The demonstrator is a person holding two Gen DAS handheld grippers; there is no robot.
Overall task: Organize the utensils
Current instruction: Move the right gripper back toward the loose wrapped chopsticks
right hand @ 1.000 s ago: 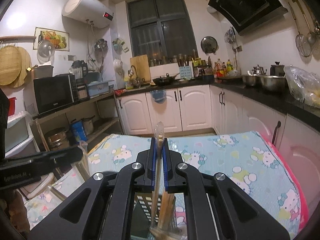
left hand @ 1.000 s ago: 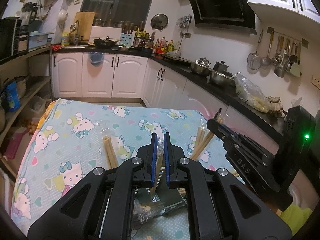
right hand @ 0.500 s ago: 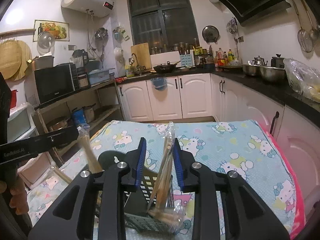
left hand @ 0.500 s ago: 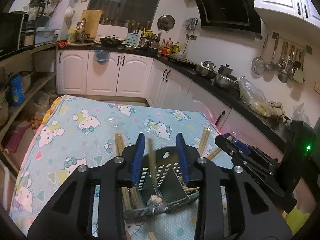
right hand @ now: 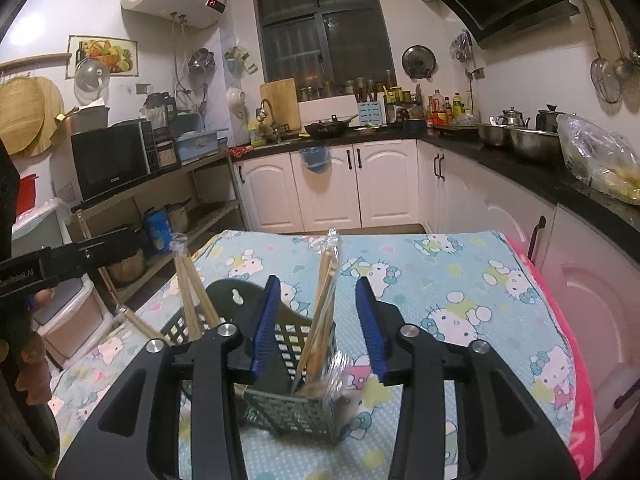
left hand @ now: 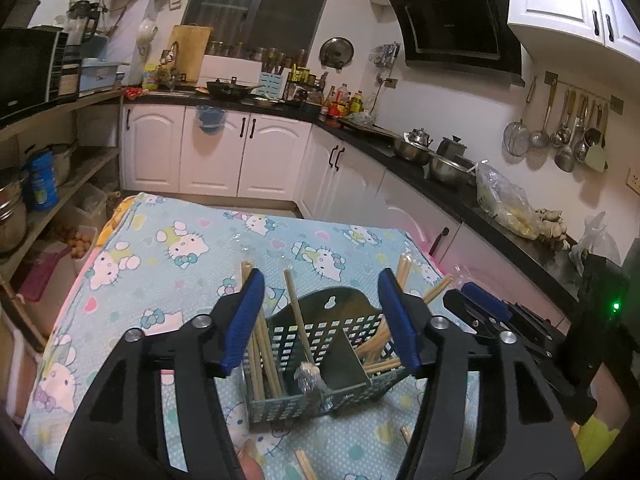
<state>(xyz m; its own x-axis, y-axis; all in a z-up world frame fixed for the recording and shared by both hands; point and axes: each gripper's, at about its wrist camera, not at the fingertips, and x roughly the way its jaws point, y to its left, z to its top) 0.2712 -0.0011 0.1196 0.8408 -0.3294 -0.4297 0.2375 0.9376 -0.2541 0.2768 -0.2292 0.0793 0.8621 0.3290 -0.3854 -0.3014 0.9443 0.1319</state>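
A dark green perforated utensil holder [left hand: 320, 360] stands on the Hello Kitty tablecloth [left hand: 160, 264]. Wrapped wooden chopsticks [left hand: 298, 320] lean in its left and right compartments. My left gripper [left hand: 320, 320] is open and empty, its jaws wide on either side of the holder. My right gripper [right hand: 316, 324] is open and empty above the holder [right hand: 296, 400], and a plastic-wrapped chopstick pair [right hand: 324, 304] stands between its jaws, untouched. The right gripper also shows in the left wrist view [left hand: 480, 308].
Loose chopsticks [left hand: 308, 464] lie on the cloth near the holder. Kitchen counters with pots [left hand: 448, 168] run along the right. Shelves with a microwave [right hand: 108, 160] stand at the left. The table's pink edge [right hand: 576, 360] is at the right.
Both grippers opened and let go of their chopsticks, which now stand in the holder. Both grippers pulled back and up from the holder.
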